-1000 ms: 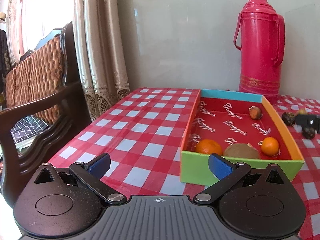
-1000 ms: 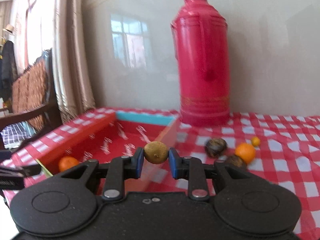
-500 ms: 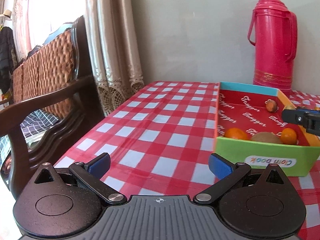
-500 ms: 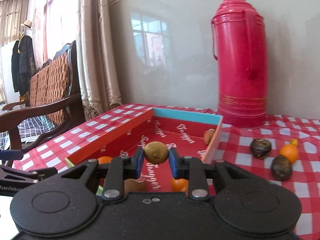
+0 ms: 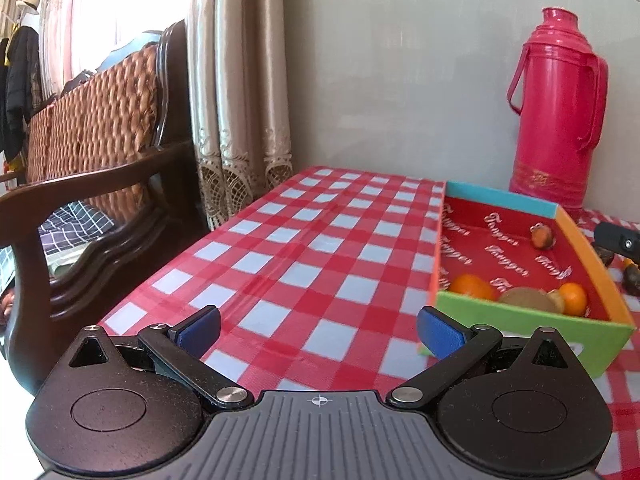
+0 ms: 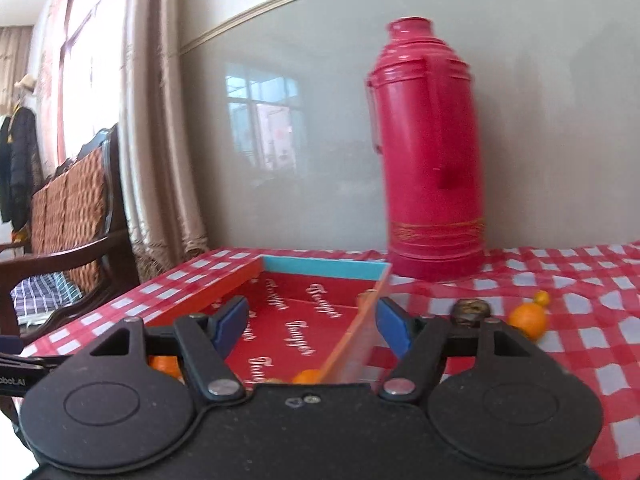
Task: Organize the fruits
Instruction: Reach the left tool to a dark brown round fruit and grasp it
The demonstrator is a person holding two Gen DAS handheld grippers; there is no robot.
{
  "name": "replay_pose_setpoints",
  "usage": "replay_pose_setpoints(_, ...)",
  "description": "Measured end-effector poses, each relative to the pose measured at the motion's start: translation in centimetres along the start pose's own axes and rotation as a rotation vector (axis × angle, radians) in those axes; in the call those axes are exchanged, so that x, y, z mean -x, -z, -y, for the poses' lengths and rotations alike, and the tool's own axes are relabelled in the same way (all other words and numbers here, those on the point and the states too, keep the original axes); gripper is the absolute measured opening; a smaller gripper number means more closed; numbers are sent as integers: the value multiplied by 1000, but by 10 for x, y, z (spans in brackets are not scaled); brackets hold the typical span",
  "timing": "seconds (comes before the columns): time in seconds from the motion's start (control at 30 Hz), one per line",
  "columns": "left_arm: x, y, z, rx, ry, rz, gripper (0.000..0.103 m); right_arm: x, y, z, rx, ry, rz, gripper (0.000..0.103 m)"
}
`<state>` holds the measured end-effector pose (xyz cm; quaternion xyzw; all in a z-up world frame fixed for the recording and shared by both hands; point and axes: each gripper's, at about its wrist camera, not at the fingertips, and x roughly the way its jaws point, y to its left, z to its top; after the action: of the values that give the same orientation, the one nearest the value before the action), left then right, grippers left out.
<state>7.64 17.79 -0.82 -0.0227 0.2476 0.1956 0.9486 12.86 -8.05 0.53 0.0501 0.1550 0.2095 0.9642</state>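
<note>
Now the right gripper (image 6: 312, 324) sits low in the middle of its view, above the box (image 6: 320, 268). Its two blue fingers (image 6: 230, 322) are spread wide apart and nothing is between them. The orange side wall of the box runs up between the fingers.

Inside the box, at the lower right of the left view, lie a big orange (image 5: 472, 287), a brown kiwi (image 5: 525, 300) and a smaller orange (image 5: 573, 299) near the green front wall. A small yellow-brown fruit (image 5: 556, 303) sits between the kiwi and the smaller orange, touching both. One more little brown fruit (image 5: 542, 236) lies near the far blue wall.

Out on the red and white checked cloth (image 6: 580, 320), at the right of the right view, an orange fruit (image 6: 527, 321) and a tiny orange one (image 6: 542, 298) lie just beside each other. A dark wrinkly fruit (image 6: 472, 312) lies near them, just behind the gripper.

The left gripper (image 5: 318, 330) is at the bottom of its view, over the cloth to the left of the box. Its fingers are wide apart too, and hold nothing.

A tall pink flask (image 6: 428, 152) stands behind the box by the wall. A wooden chair (image 5: 100, 152) and curtains (image 5: 240, 80) are at the left.
</note>
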Motion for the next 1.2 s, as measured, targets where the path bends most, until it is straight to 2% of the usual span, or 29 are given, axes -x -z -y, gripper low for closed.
replay_pose_setpoints(0.1, 3, -1, 15, -24, 2, 21, 103, 7, -2, 16, -21, 19, -5, 63)
replay_pose_setpoints(0.2, 12, -6, 32, -19, 8, 75, 103, 17, -5, 32, -16, 45, -1, 63)
replay_pose_setpoints(0.3, 18, -13, 48, 68, 81, 88, 103, 29, -6, 51, -9, 75, -2, 64)
replay_pose_setpoints(0.37, 21, -15, 64, 89, 98, 95, 103, 37, -6, 66, -6, 100, -5, 64)
replay_pose_setpoints(0.5, 23, -17, 105, -7, 103, 95, 103, 51, -8, 100, -39, 159, -14, 64)
replay_pose_setpoints(0.57, 23, -19, 121, -36, 159, 89, 103, 56, -8, 115, -62, 185, -20, 64)
replay_pose_setpoints(0.77, 25, -23, 165, -57, 241, 67, 103, 63, -7, 142, -78, 259, -40, 64)
replay_pose_setpoints(0.9, 27, -21, 196, -100, 294, 81, 103, 65, -4, 160, -92, 302, -69, 64)
replay_pose_setpoints(1.0, 25, -22, 218, -88, 331, 90, 103, 69, -3, 174, -101, 325, -77, 64)
replay_pose_setpoints(1.1, 20, -21, 242, -132, 375, 81, 103, 73, -3, 188, -113, 351, -78, 64)
replay_pose_setpoints(1.2, 12, -18, 263, -182, 383, 45, 103, 73, -2, 200, -131, 372, -84, 64)
